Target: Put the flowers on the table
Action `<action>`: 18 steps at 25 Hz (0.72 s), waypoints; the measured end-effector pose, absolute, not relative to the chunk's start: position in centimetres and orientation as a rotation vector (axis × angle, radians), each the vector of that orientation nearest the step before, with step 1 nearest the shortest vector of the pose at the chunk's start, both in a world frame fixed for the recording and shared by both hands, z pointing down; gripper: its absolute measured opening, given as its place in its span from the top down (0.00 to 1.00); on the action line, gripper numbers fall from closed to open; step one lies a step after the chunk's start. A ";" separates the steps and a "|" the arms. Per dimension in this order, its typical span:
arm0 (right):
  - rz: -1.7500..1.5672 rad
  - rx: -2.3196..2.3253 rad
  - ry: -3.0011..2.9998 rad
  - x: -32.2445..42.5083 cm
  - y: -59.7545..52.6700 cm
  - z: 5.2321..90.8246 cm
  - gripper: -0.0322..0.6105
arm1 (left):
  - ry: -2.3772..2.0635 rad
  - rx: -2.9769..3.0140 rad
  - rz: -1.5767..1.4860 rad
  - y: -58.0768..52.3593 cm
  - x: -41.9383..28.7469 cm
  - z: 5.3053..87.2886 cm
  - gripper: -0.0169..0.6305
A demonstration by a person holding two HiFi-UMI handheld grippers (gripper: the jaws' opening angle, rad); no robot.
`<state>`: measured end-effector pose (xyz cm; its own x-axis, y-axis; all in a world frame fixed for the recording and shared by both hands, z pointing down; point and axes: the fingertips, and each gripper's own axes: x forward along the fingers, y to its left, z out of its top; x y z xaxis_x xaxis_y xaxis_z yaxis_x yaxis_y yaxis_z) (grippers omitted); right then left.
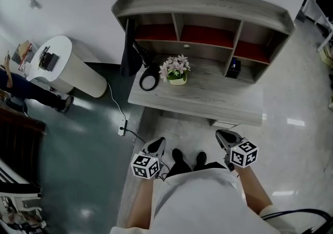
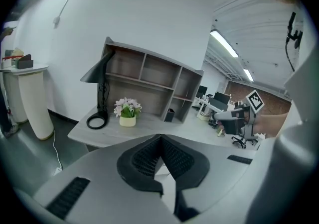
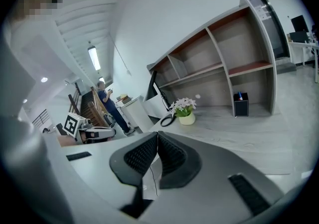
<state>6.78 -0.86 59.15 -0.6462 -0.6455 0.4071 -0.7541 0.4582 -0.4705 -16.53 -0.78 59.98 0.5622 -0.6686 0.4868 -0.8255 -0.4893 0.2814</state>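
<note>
A small pot of pale pink flowers (image 1: 175, 70) stands upright on the grey desk (image 1: 208, 104), under the shelf unit and beside the lamp's ring base. The same flowers (image 2: 127, 111) show in the left gripper view, and the flowers (image 3: 184, 110) in the right gripper view. My left gripper (image 1: 156, 145) and right gripper (image 1: 225, 136) hang in front of the desk's near edge, well short of the pot. Both are shut with nothing between the pads. The left gripper (image 2: 160, 139) and the right gripper (image 3: 156, 136) show their jaws meeting.
A black desk lamp (image 1: 136, 56) stands left of the pot. A dark pen holder (image 1: 234, 66) sits in the right shelf bay. A white round cabinet (image 1: 67, 69) and a cable with a power strip (image 1: 123, 127) are on the floor at left. A person (image 3: 111, 108) stands in the distance.
</note>
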 end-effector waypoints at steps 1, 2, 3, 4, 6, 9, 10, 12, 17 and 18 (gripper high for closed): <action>0.937 1.223 -2.542 6.5 -0.6 58.9 0.92 | -1.202 2.313 0.437 -0.5 -17.0 60.0 0.96; 0.928 1.216 -2.549 6.1 -0.3 58.7 0.92 | -1.203 2.311 0.443 -0.2 -17.4 60.1 0.96; 0.924 1.206 -2.555 5.8 -0.1 58.6 0.92 | -1.202 2.309 0.445 0.1 -17.8 60.1 0.96; 0.922 1.199 -2.557 5.4 0.1 58.6 0.92 | -1.199 2.309 0.443 0.2 -18.1 60.0 0.96; 0.924 1.202 -2.557 4.8 0.4 58.5 0.92 | -1.190 2.314 0.437 0.6 -18.8 59.6 0.96; 0.926 1.223 -2.563 3.8 0.7 57.9 0.92 | -1.171 2.328 0.419 0.8 -19.6 58.7 0.96; 0.919 1.229 -2.565 3.5 0.6 57.7 0.92 | -1.165 2.334 0.410 0.8 -19.8 58.4 0.96; 0.907 1.240 -2.562 3.2 0.5 57.5 0.92 | -1.152 2.343 0.397 0.8 -20.1 58.1 0.96; 0.890 1.282 -2.563 3.0 0.1 56.4 0.92 | -1.122 2.366 0.390 0.6 -20.4 57.6 0.96; 0.888 1.290 -2.563 3.0 0.0 56.2 0.92 | -1.118 2.368 0.388 0.5 -20.4 57.5 0.96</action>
<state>3.03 -0.02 56.21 -0.6233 -0.6888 0.3702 -0.7702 0.4589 -0.4430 -20.43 0.52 57.49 0.6241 -0.6409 0.4469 -0.7800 -0.5451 0.3075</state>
